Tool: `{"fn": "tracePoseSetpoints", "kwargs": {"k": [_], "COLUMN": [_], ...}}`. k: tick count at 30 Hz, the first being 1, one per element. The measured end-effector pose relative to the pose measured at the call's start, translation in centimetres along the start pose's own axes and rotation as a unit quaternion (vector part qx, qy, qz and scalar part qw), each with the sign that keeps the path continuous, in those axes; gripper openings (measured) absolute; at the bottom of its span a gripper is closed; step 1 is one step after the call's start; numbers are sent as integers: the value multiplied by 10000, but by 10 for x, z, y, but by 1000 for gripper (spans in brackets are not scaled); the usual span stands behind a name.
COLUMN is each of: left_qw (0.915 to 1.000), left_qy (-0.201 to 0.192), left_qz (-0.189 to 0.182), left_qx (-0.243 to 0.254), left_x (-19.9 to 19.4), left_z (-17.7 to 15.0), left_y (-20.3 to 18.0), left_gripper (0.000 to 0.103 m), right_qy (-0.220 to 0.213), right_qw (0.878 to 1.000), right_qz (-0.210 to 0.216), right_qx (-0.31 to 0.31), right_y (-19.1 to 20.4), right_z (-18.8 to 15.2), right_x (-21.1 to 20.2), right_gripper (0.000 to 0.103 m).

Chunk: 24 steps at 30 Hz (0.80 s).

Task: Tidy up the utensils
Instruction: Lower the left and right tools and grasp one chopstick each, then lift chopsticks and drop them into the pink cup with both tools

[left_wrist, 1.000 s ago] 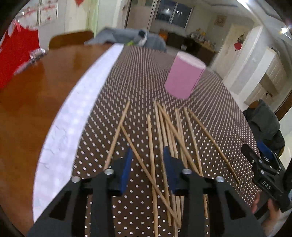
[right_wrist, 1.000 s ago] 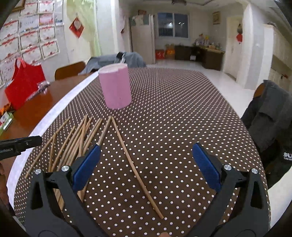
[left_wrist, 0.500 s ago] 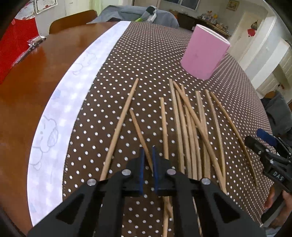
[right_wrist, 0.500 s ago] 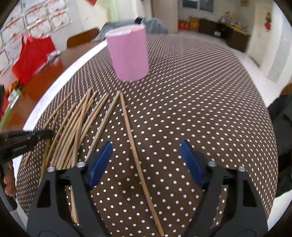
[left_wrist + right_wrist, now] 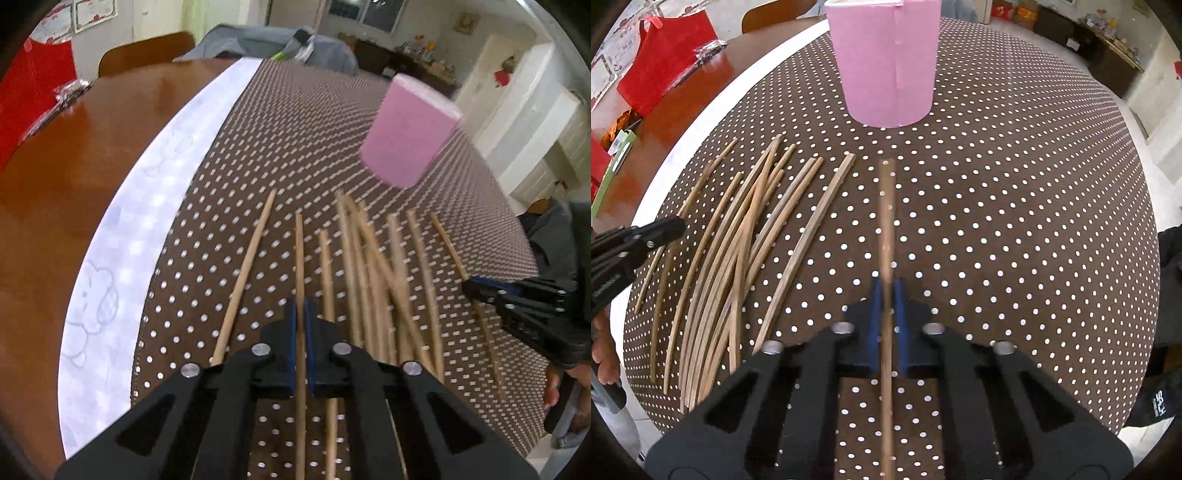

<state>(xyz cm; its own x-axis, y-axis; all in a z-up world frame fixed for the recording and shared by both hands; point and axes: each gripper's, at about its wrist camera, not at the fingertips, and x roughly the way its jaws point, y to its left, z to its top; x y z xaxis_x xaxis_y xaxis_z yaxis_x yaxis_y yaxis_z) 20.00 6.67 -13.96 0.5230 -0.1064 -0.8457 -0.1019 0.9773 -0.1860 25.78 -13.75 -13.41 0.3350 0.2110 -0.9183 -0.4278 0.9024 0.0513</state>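
Dotted tablecloth (image 5: 1015,221) — pink cup (image 5: 886,62) straight ahead of both tongs. Left tongs (image 5: 300,325) clamp one chopstick (image 5: 299,258), right tongs (image 5: 887,306) another chopstick (image 5: 886,206) — both sticks point lengthwise toward cup; right nearer.

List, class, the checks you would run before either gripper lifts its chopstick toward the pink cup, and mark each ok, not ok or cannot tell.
1. Left gripper shut on a chopstick: ok.
2. Right gripper shut on its own chopstick: ok.
3. Each gripper holds one stick only: ok.
4. Pink cup upright on the dotted cloth: ok.
5. Cup open at the top, with room inside: cannot tell.
6. Right stick clear of the loose pile: ok.
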Motion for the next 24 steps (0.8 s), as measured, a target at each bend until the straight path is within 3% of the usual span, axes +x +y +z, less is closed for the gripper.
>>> {"fn": "tracePoseSetpoints", "kwargs": {"k": [6, 12, 19, 24], "left_qw": [9969, 9802, 9434, 9151], "left_qy": [-709, -1750, -2970, -3717], "left_qz": [-263, -790, -1220, -1319], "left_qx": [223, 480, 829, 834], "left_x": [-38, -76, -93, -89], "left_z": [3, 25, 68, 106], "left_y": [-15, -43, -84, -102], "left_gripper": [5, 5, 5, 5], "right_qy": [-519, -1670, -2776, -3232], "right_qw": [9980, 9844, 9578, 9430], "right_qz": [294, 460, 656, 689], "right_qx": [209, 305, 362, 383], "right_y": [-22, -27, -22, -26], "right_z": [-12, -12, 9, 35], "right_x": [-33, -93, -147, -170], "right_gripper": [5, 5, 5, 5]}}
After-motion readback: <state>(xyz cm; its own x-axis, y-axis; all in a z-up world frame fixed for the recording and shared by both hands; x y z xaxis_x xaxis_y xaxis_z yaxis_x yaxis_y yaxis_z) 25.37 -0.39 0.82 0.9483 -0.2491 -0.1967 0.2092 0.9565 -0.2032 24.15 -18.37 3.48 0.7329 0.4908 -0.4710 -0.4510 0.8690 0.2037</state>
